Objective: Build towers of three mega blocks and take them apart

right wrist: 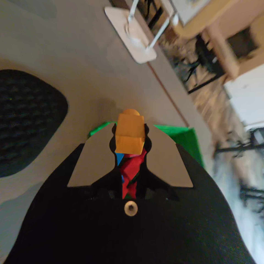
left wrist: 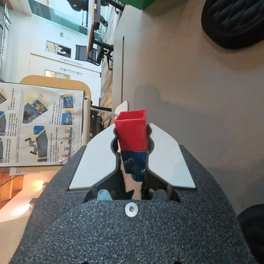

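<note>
In the left wrist view my left gripper [left wrist: 132,132] is shut on a red block [left wrist: 131,131] whose hollow underside faces away from the camera. A dark blue block [left wrist: 134,161] is joined to its near end, between the fingers. The view is turned sideways above the grey table [left wrist: 185,85]. In the right wrist view, which is blurred, my right gripper [right wrist: 130,135] is shut on an orange block [right wrist: 129,132] with its stud pointing away. Under it lies a green box [right wrist: 184,137] with red [right wrist: 130,171] and blue [right wrist: 119,157] loose blocks showing between the fingers.
A black mat [left wrist: 234,21] lies on the table; it also shows in the right wrist view [right wrist: 25,121]. A white stand base [right wrist: 128,34] sits at the table edge. An instruction sheet [left wrist: 40,125] hangs beyond the table. Chairs and desks stand farther off.
</note>
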### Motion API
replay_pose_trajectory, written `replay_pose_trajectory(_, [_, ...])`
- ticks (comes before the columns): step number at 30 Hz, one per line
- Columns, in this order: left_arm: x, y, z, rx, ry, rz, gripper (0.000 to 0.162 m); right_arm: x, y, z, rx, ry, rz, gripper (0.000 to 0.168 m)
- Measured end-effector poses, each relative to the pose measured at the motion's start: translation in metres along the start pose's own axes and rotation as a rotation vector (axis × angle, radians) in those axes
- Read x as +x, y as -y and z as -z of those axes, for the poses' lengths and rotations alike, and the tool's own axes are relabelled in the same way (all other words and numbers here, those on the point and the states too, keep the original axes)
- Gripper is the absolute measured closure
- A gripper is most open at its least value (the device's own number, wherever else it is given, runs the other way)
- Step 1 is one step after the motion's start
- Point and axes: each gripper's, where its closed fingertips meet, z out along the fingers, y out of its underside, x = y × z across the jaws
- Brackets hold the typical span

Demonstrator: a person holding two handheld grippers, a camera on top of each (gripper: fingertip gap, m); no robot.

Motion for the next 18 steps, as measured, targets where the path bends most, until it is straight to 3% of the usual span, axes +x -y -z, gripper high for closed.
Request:
replay_pose_trajectory(6, [0.000,0.001,0.000,0.009,0.005,0.003,0.125,0.024,-0.079,-0.005,-0.173,0.005,-0.273,0.132])
replay_pose_trajectory(11, [0.001,0.000,-0.001,0.003,0.003,-0.006,0.125,0.040,-0.134,-0.020,-0.395,-0.086,-0.302,0.131])
replay_pose_trajectory(18, [0.005,-0.003,-0.004,-0.007,-0.006,-0.019,0.124,0.041,-0.146,-0.029,-0.501,-0.058,-0.305,0.128])
